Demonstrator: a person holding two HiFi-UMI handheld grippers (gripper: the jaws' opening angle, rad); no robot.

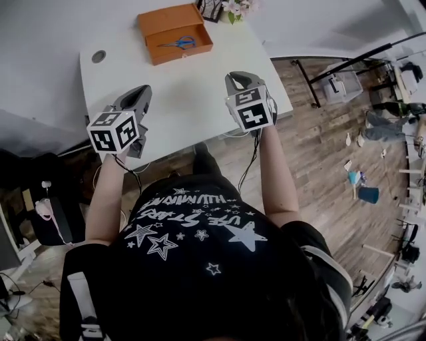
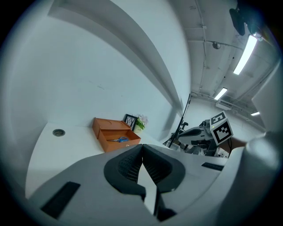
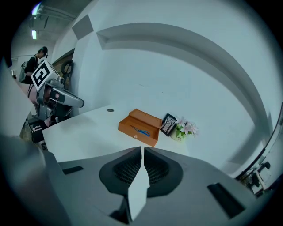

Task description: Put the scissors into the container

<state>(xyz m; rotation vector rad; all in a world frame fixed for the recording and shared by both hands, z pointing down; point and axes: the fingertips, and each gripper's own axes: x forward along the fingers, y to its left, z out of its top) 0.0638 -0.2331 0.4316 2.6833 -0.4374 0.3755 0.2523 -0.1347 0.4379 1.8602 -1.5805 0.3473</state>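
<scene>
Desk (image 1: 193,100) — white, with a round cable hole (image 1: 98,56) near its far left corner.

Container (image 1: 168,18) — orange box, lid folded open, at the far edge of the desk. Scissors (image 1: 178,44) — blue-handled, lying flat inside the open container.

Picture frame (image 1: 210,8) and pink flowers (image 1: 236,6) — just beside the container, on its right.

Left gripper (image 1: 142,91) — held over the near left edge of the desk, well apart from the container; jaws pressed together, nothing between them.

Right gripper (image 1: 236,76) — held over the near right part of the desk, also well apart from the container; jaws pressed together, nothing between them.

Floor (image 1: 319,166) — wood planks, to the right of the desk.
</scene>
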